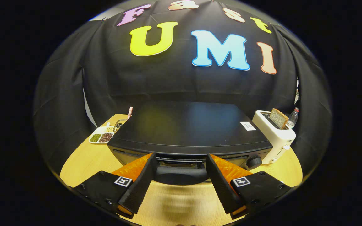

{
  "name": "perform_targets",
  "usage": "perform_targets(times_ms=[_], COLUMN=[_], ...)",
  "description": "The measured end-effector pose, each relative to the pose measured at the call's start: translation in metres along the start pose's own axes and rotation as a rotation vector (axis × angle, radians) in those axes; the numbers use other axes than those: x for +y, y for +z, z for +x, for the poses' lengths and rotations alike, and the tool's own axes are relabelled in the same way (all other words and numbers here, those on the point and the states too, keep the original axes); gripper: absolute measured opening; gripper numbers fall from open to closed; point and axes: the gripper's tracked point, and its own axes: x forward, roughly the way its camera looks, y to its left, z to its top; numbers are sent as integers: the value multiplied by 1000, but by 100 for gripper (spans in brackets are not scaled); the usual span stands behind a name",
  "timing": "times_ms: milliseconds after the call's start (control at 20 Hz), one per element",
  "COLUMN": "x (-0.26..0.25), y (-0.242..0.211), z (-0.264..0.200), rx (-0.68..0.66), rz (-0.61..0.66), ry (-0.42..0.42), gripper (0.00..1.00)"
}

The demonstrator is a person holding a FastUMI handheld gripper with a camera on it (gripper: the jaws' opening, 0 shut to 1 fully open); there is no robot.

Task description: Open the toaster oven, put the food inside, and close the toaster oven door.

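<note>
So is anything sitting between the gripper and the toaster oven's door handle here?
Nothing visible does. The gripper is open, its fingers straddling the door handle of the toaster oven, with bare table beneath. The white toaster and sectioned dish stand off to the sides.

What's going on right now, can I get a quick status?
Gripper open, fingers either side of the door handle, not clamped. Toaster oven door shut. No food seen inside. Nothing blocking the handle.
</note>
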Motion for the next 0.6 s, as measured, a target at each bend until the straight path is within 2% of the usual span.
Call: perform_targets(times_ms=[600], x=[5], y=[-31], z=[-29], rx=[51], rz=[3], ry=[5], gripper=[100])
